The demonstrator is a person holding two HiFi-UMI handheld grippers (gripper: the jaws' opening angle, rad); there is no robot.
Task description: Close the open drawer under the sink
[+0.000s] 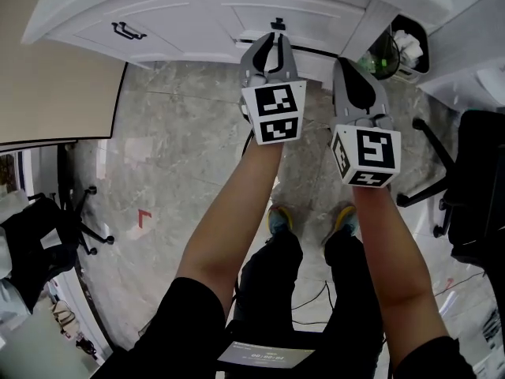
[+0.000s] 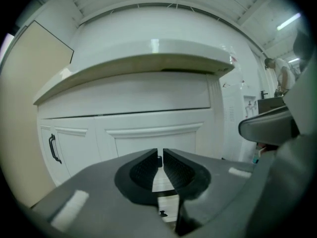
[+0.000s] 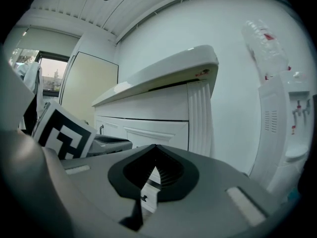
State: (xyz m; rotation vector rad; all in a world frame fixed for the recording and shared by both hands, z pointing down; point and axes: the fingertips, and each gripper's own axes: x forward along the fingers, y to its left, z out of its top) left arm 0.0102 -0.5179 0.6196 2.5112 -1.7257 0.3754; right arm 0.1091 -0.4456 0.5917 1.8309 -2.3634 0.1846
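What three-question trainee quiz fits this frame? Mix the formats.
1. True or false: the right gripper's jaws are together.
2. Multiple choice: which gripper points at the small black drawer handle? A) left gripper B) right gripper C) neither
3. Fill in: in the head view, the long black door handle lies to the ___ of both grippers.
Key: 1 true; 2 A; 3 left.

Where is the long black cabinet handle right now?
Head view, upper left: the long black handle sits on the white cabinet door, well left of the left tongs.
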